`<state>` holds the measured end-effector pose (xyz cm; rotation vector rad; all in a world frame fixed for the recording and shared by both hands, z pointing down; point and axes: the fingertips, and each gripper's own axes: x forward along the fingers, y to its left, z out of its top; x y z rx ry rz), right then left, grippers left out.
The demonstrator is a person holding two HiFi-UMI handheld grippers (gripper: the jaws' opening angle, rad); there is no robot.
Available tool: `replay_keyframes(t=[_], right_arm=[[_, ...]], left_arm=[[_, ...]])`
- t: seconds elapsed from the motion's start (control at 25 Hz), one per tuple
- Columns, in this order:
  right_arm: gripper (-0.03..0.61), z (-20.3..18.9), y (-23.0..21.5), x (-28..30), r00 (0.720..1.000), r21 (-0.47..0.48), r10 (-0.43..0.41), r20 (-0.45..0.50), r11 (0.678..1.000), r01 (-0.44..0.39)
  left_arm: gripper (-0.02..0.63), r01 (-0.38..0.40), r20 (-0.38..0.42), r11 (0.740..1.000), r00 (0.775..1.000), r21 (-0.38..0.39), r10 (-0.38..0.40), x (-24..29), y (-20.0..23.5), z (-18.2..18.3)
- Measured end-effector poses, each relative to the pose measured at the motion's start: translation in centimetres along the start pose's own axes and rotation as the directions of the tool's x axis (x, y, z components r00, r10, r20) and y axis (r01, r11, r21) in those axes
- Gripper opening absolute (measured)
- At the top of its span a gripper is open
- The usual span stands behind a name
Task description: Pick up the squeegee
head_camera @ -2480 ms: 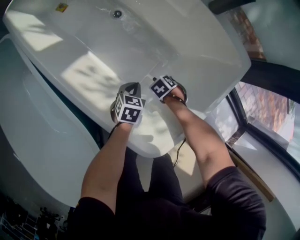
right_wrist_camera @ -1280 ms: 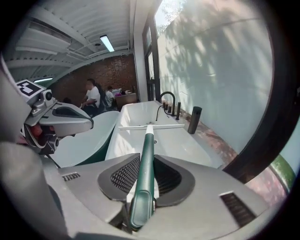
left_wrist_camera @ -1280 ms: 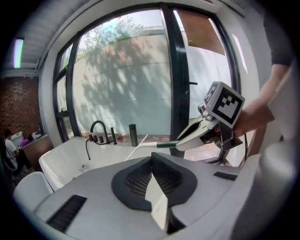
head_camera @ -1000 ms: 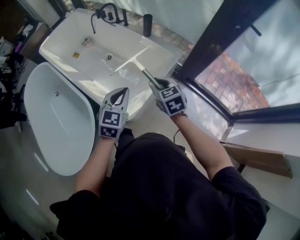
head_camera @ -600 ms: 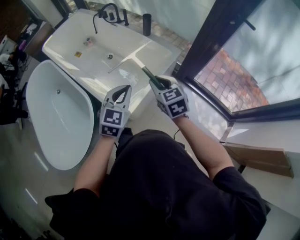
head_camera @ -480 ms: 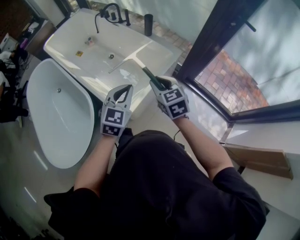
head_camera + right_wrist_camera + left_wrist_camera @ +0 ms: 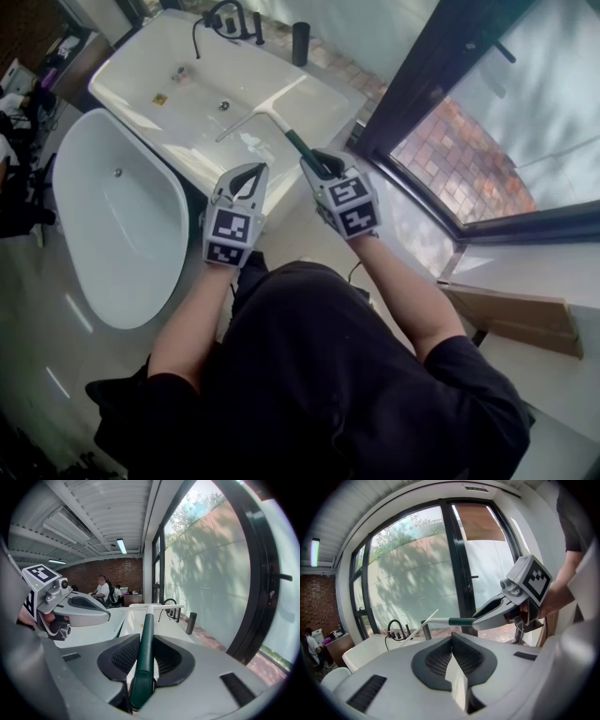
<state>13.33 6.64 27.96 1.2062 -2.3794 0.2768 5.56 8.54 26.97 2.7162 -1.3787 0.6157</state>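
Right claw [image 7: 146, 640] clamps squeegee [image 7: 300, 148] by handle end so blade projects clear over tub [image 7: 108, 70]; left claw [image 7: 451, 639] shut, empty, spare beside it.

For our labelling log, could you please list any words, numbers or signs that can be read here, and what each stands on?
No text is readable.
Yellow sticker inside the white bathtub: too small to read.
Left marker cube and right marker cube: black-and-white patterns, no letters.
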Motion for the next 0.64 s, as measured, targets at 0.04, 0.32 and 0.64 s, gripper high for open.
replay_keyframes(t=[0.04, 0.32, 0.64], right_arm=[[0.098, -0.02, 0.10, -0.03, 1.000, -0.001, 0.000, 0.001, 1.000, 0.000], [0.098, -0.10, 0.70, -0.23, 1.000, -0.005, 0.008, 0.002, 1.000, -0.008], [0.098, 0.43, 0.96, -0.48, 1.000, -0.008, 0.013, 0.010, 1.000, -0.013]], left_arm=[[0.000, 0.000, 0.000, 1.000, 1.000, -0.001, 0.000, -0.01, 0.00, -0.07], [0.000, -0.006, -0.008, 1.000, 1.000, -0.003, 0.006, -0.19, -0.02, -0.43], [0.000, -0.012, -0.010, 1.000, 1.000, -0.003, 0.012, -0.54, 0.08, -0.18]])
